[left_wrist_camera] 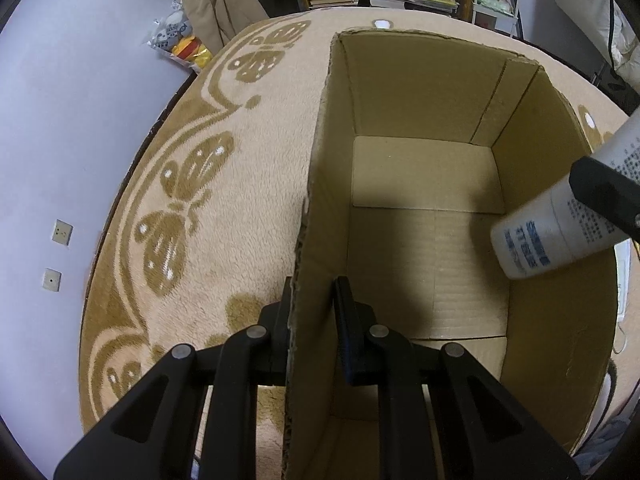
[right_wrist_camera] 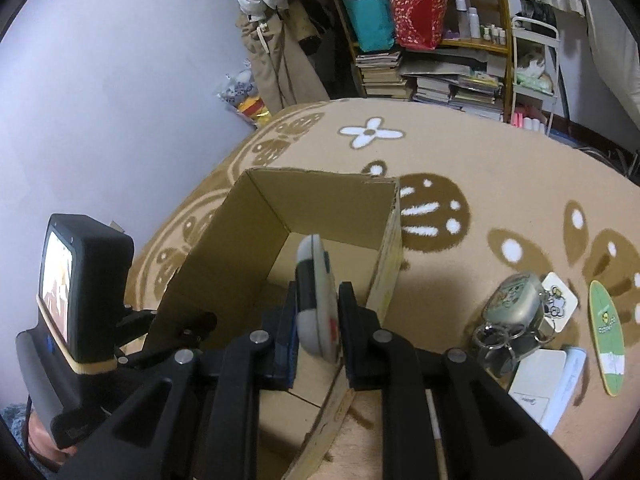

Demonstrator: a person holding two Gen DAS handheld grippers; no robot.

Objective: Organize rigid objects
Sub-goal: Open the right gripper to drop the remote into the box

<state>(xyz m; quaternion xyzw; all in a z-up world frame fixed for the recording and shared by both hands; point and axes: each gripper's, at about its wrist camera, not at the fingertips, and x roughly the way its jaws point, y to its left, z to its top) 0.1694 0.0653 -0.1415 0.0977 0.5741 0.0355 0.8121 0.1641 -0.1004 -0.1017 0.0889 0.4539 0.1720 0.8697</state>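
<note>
An open cardboard box (left_wrist_camera: 424,176) stands on the beige patterned rug; it also shows in the right wrist view (right_wrist_camera: 320,204). My left gripper (left_wrist_camera: 312,304) is shut on the box's left wall (left_wrist_camera: 316,240), one finger outside and one inside. My right gripper (right_wrist_camera: 318,312) is shut on a white tube with blue print (right_wrist_camera: 316,292) and holds it above the box's opening. The tube (left_wrist_camera: 560,220) and one right finger (left_wrist_camera: 600,192) enter the left wrist view from the right, over the box's right wall. The box's floor is bare.
On the rug right of the box lie a silver-green case (right_wrist_camera: 516,300), key rings (right_wrist_camera: 500,340), a green oval board (right_wrist_camera: 608,336) and white cards (right_wrist_camera: 540,384). Bookshelves (right_wrist_camera: 432,64) and a metal rack (right_wrist_camera: 532,64) stand behind. The wall is at left.
</note>
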